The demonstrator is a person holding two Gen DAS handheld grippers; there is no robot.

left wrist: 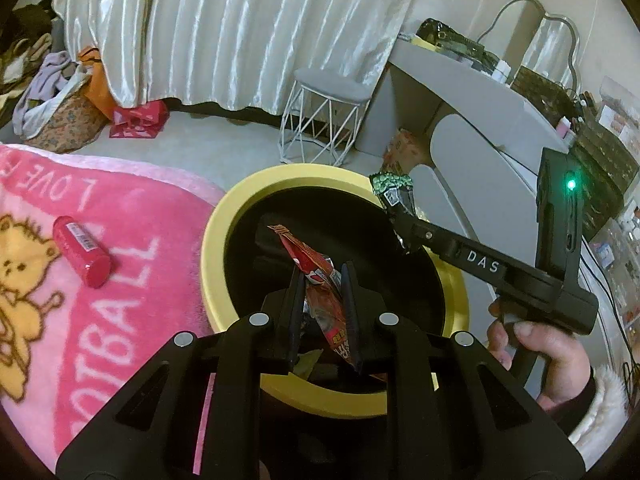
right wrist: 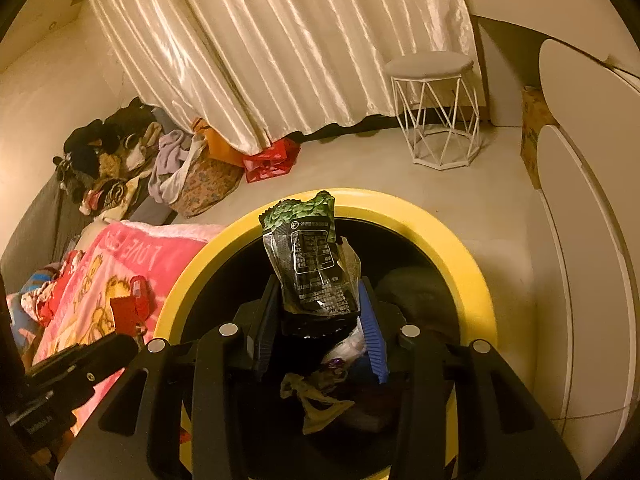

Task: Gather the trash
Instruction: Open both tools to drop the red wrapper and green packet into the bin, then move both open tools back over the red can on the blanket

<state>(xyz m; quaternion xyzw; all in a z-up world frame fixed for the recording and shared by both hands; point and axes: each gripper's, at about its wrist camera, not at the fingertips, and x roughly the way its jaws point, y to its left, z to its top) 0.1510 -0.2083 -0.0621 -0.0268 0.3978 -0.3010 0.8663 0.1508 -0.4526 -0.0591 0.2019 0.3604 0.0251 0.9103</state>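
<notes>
Red wrapper (left wrist: 316, 276) and green-black wrapper (right wrist: 310, 256) upright over yellow-rimmed bin (left wrist: 212, 240).

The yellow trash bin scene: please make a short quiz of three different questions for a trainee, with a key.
1. True or false: the left claw is shut on a red snack wrapper above the yellow trash bin.
2. What does the right claw grip? A) a green and black snack bag B) a white sock C) a glass bottle
3. Fill in: the red tube lies on the ___ blanket.

Key: 1 true; 2 A, the green and black snack bag; 3 pink.
</notes>
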